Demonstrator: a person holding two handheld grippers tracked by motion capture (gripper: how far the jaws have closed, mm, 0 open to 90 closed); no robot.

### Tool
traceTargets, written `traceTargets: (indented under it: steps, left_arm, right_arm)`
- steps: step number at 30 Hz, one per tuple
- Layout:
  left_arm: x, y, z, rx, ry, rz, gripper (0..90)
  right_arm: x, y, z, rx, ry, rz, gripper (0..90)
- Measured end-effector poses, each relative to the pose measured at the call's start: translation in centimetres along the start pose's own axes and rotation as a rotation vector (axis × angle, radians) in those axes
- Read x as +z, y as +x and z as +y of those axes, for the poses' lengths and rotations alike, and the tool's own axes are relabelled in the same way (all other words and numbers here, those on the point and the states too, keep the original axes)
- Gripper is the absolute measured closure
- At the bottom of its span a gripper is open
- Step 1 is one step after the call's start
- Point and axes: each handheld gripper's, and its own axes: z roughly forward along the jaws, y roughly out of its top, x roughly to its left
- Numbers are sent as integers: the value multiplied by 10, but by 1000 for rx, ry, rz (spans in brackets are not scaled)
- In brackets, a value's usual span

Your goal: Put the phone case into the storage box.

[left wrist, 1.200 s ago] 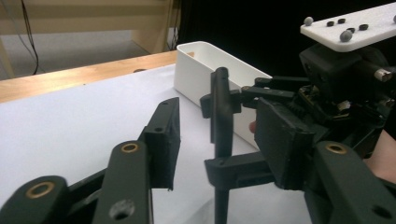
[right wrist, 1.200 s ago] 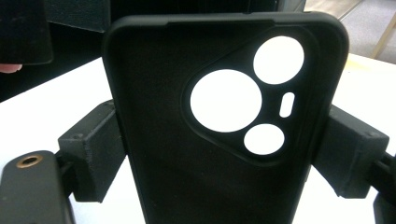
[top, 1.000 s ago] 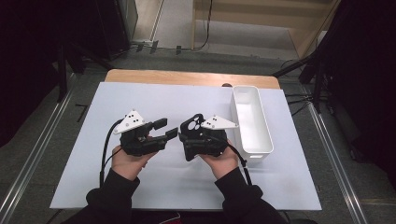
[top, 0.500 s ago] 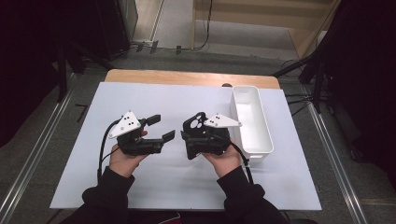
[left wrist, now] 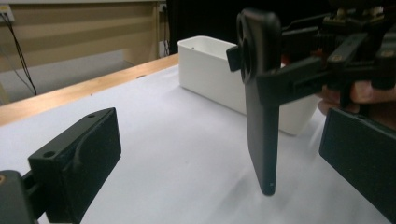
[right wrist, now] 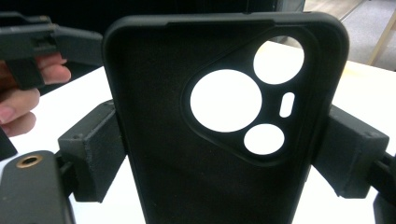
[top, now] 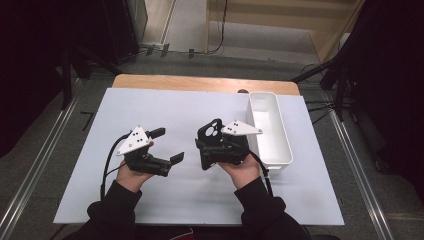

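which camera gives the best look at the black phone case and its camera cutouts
The right gripper view: the phone case faces the lens, its inner side and every cutout plain, clamped between that gripper's jaws. The left gripper view shows the case edge-on, upright above the table. The high view shows it small, beside the white bin.

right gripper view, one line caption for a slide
Right gripper clamps an empty black phone case by its two long edges.
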Motion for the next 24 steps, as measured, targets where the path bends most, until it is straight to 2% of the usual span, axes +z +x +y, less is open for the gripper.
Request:
traceTargets:
  steps: [2, 7, 10, 14, 16, 18, 21, 24]
  left_arm:
    - [-3, 2, -4, 5, 1, 14, 0]
    - [-10, 3, -11, 15, -1, 1, 0]
    - [-13, 4, -16, -1, 0, -3, 0]
    - [-15, 5, -24, -10, 12, 9, 0]
    - [-15, 5, -29, -11, 25, -3, 0]
    - [-16, 4, -32, 6, 44, -2, 0]
    - [-20, 5, -34, -8, 20, 2, 0]
    - [-24, 7, -36, -17, 18, 1, 0]
  right_arm:
    - [-1, -1, 1, -2, -5, 1, 116]
    - [-3, -2, 2, 3, -6, 8, 116]
    - [-4, -2, 3, 7, -3, 12, 116]
    - [-4, -3, 4, 1, -2, 16, 116]
    - [-4, -3, 4, 3, -5, 17, 116]
    - [-5, -3, 5, 1, -3, 20, 116]
    - [-7, -3, 7, -5, -10, 23, 116]
    - [-8, -4, 8, -7, -10, 31, 116]
